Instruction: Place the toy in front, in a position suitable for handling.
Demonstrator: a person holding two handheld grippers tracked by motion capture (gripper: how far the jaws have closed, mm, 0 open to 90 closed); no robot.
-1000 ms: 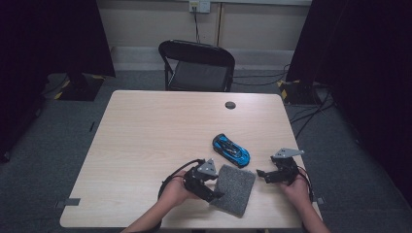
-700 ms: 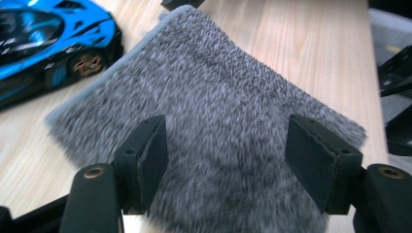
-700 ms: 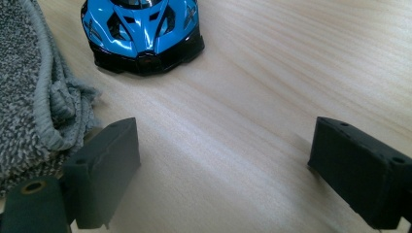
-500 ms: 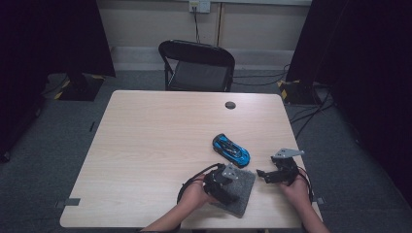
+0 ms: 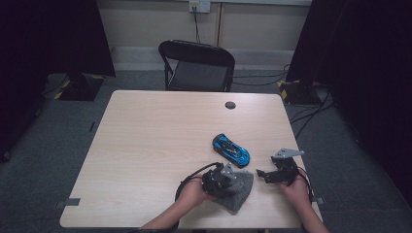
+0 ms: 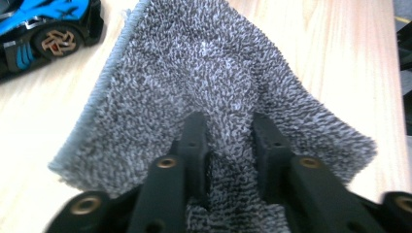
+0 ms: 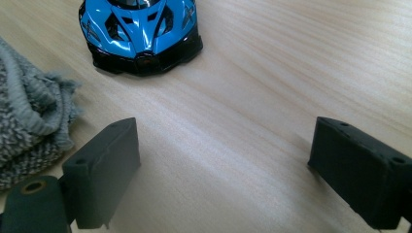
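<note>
At about six o'clock on the bench, the left gripper sat on the grey cloth. Its jaws had just been closing, and they pinched a soft fold of the cloth between them. The left hand came in low from the near edge, pointing the gripper toward three o'clock. The grabbing step looked done. Next, the cloth probably needed lifting and carrying to the blue toy car, which sat just past it at about one o'clock, close but not touching. At about four o'clock the right gripper rested low over the bench in the right hand, its jaws wide open and holding nothing, pointing toward the car's nose.
</note>
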